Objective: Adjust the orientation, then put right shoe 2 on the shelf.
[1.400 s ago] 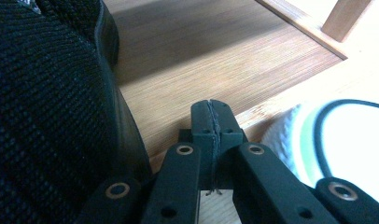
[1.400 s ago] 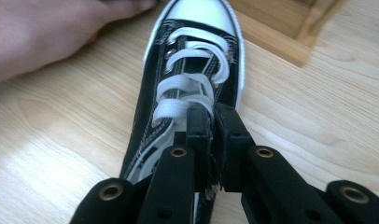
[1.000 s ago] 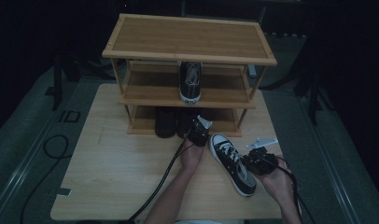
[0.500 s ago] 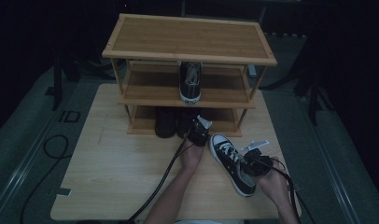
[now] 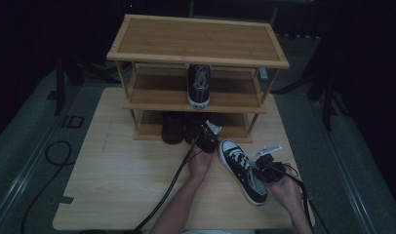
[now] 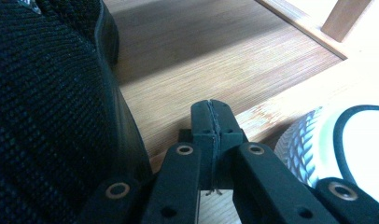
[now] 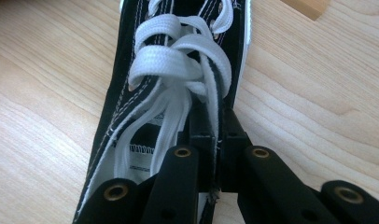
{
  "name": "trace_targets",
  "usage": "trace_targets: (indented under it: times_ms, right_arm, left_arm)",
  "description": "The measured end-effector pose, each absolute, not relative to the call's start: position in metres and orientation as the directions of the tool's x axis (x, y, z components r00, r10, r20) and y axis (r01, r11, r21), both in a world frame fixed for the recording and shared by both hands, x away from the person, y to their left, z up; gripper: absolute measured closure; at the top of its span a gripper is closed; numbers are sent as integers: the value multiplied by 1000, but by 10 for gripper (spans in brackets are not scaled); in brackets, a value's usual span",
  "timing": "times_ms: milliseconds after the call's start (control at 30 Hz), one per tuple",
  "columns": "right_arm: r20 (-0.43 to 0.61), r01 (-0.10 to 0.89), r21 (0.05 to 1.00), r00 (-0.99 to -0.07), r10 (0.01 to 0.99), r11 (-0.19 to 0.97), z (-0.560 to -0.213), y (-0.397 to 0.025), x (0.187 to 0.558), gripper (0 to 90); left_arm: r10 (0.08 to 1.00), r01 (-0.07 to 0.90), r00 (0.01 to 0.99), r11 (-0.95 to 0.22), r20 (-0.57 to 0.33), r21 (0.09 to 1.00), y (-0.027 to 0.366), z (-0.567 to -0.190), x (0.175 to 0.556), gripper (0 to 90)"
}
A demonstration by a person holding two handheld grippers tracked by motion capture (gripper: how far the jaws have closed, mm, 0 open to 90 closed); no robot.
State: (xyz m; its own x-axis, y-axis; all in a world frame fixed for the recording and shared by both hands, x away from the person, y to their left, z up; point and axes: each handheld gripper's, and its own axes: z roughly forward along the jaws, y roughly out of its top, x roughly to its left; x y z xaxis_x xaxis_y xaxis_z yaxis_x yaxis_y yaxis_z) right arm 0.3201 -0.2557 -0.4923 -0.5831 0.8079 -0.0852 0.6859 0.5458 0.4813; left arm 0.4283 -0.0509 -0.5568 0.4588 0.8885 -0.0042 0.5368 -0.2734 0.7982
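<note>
**Thin grip on the sneaker's collar could slip**

Nearest the person, the right gripper (image 5: 264, 168) has its jaws clenched on the side wall of the black high-top sneaker (image 5: 245, 170), right at the collar beside the white laces (image 7: 178, 65). The sneaker lies on the bench (image 5: 118, 185), toe toward the shoe rack (image 5: 198, 48). That pinch takes in only soft canvas at the heel end — if the sneaker is lifted, I judge the heavy toe will sag and swing, and the cloth may pull out of the jaws or the toe catch the rack's lower shelf edge.

Farther in, the left gripper (image 5: 206, 139) has its jaws pressed together on nothing, hovering at the bottom shelf just beside a dark shoe (image 6: 47, 102) — a careless move there could nudge it.
</note>
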Motion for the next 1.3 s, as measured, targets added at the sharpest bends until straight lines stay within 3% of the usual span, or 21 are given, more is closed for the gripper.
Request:
trace_targets:
  times_ms: [1300]
  right_arm:
    - [-4,673,574,-567,823,467,-457,-286,319,883]
  left_arm:
    - [888,537,459,-273,-5,798,-51,-557,428,900]
